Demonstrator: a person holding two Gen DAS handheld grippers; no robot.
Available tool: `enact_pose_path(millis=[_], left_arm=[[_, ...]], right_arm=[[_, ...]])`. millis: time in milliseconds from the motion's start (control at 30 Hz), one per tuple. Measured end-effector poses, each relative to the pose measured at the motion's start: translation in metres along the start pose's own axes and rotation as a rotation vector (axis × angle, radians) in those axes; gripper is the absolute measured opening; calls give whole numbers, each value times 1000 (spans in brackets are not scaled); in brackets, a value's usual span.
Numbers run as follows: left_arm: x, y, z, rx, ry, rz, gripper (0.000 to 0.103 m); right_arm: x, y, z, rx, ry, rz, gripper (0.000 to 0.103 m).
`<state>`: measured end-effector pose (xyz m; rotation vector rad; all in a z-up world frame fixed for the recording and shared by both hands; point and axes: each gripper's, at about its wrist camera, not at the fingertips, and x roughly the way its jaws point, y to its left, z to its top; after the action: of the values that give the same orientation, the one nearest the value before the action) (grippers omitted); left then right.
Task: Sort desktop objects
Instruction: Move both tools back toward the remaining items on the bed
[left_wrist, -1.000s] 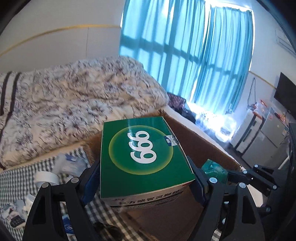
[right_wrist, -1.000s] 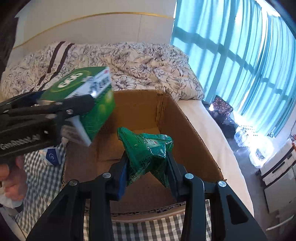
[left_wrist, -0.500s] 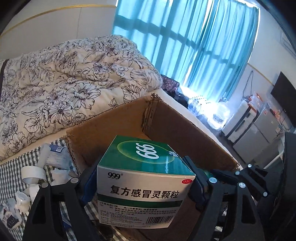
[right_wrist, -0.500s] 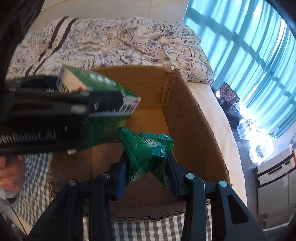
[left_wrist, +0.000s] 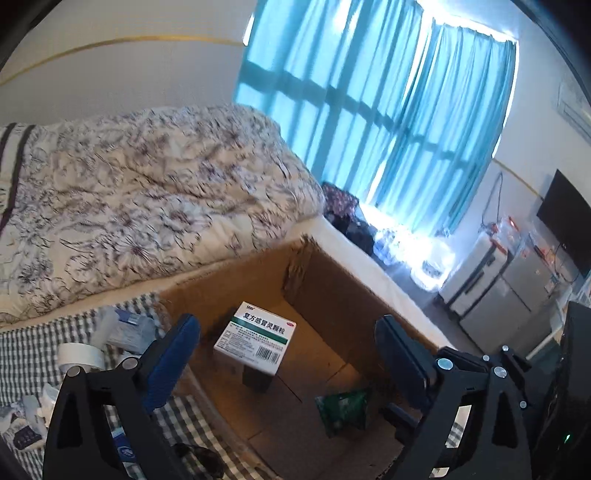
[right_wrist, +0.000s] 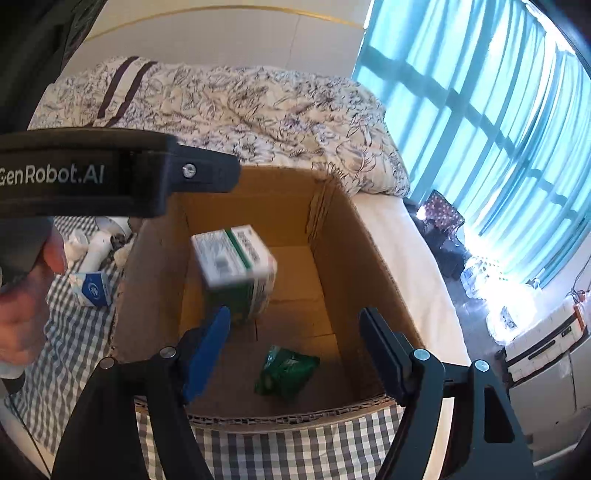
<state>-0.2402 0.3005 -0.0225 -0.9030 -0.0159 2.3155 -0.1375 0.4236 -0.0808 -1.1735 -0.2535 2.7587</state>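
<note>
A green and white medicine box (left_wrist: 255, 338) is inside the open cardboard box (left_wrist: 332, 284), blurred in the right wrist view (right_wrist: 236, 273) as if falling. A crumpled green packet (right_wrist: 286, 373) lies on the cardboard box floor (right_wrist: 343, 258); it also shows in the left wrist view (left_wrist: 343, 410). My left gripper (left_wrist: 288, 358) is open and empty above the cardboard box. My right gripper (right_wrist: 295, 350) is open and empty above the box's near edge. The left gripper's body crosses the right wrist view at upper left.
Loose items lie on the checked cloth (left_wrist: 29, 354) left of the box: a white tape roll (left_wrist: 79, 356), a small blue and white carton (right_wrist: 92, 290), bottles. A bed with a floral quilt (left_wrist: 147, 192) stands behind. Blue curtains and appliances are at the right.
Both grippers have opened. The medicine box has left my left gripper and dropped into the cardboard box. The green packet has left my right gripper and lies on the box floor.
</note>
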Motion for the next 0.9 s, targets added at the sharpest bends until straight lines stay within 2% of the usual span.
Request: enact_pose_path(millis=[100, 267, 433, 533, 733, 900], left_arm=[[-15, 10, 2, 3, -34, 25, 98], [-48, 33, 12, 43, -88, 145, 98], [-86, 63, 14, 74, -154, 243, 101], [-105, 84, 11, 96, -183, 326, 102], [-129, 125, -4, 123, -201, 425, 103], [-145, 161, -20, 86, -196, 512, 103]], right_arm=[[-9, -5, 4, 29, -26, 18, 73], [-24, -1, 14, 37, -63, 22, 73], [-39, 4, 24, 75, -110, 84, 76], [-45, 17, 31, 70, -136, 112, 81], [-53, 51, 44, 43, -181, 177, 84], [-53, 85, 50, -6, -200, 215, 87]])
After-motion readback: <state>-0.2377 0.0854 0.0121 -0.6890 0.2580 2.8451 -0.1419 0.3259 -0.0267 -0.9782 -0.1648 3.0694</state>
